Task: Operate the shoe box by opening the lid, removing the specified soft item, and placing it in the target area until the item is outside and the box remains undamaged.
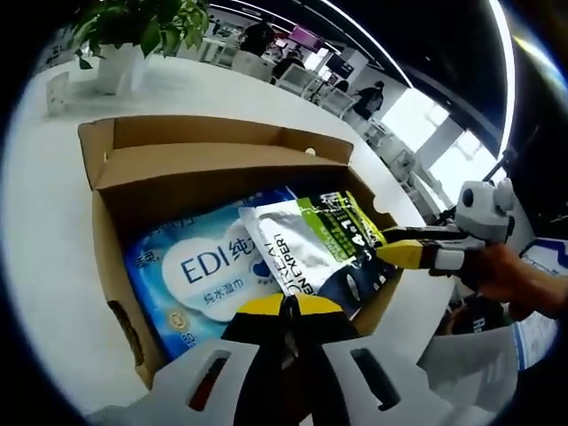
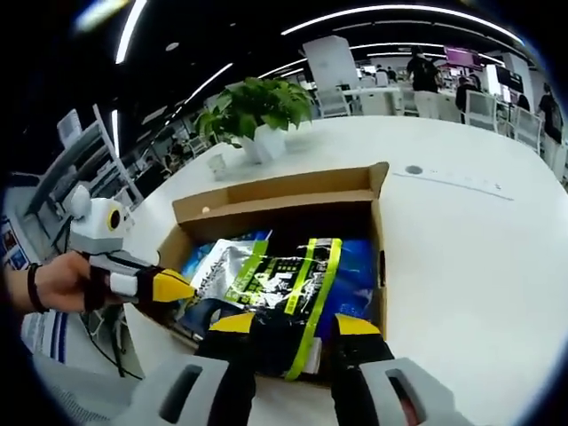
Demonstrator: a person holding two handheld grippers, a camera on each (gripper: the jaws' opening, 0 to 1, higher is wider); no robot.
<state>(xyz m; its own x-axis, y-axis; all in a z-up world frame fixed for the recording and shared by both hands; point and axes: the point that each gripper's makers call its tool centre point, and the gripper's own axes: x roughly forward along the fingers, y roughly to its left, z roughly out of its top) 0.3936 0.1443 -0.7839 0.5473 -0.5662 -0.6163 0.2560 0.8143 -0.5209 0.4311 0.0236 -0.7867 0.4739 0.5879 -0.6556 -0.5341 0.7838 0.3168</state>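
In the right gripper view the right gripper (image 2: pixel 295 330) has its yellow-tipped jaws spread apart on either side of the near end of a soft pouch (image 2: pixel 282 297). Whether the pads actually press on it cannot be told. The pouch is a glossy foil bag, black and silver with bright lime-green stripes and small print, crinkled and slightly bent, its near end lifted toward the box's front edge. It lies inside the open shoe box (image 2: pixel 293 191), a plain brown cardboard box with its lid flap folded back on the far side. Under the pouch sits a blue wipes pack (image 2: pixel 355 271).

In the left gripper view the left gripper (image 1: pixel 286 309) shows its yellow tips close together at the box's near wall, with nothing visibly between them. Beyond it the wipes pack (image 1: pixel 200 271) is blue with a white oval label reading "EDI", and the pouch (image 1: pixel 315 244) lies across its right half. The right gripper (image 1: pixel 399 253) comes in from the right, held by a hand (image 1: pixel 515 275), its yellow tip at the pouch's edge.

The box stands on a white table (image 2: pixel 461 240), with a potted plant (image 2: pixel 253 111) beyond it.
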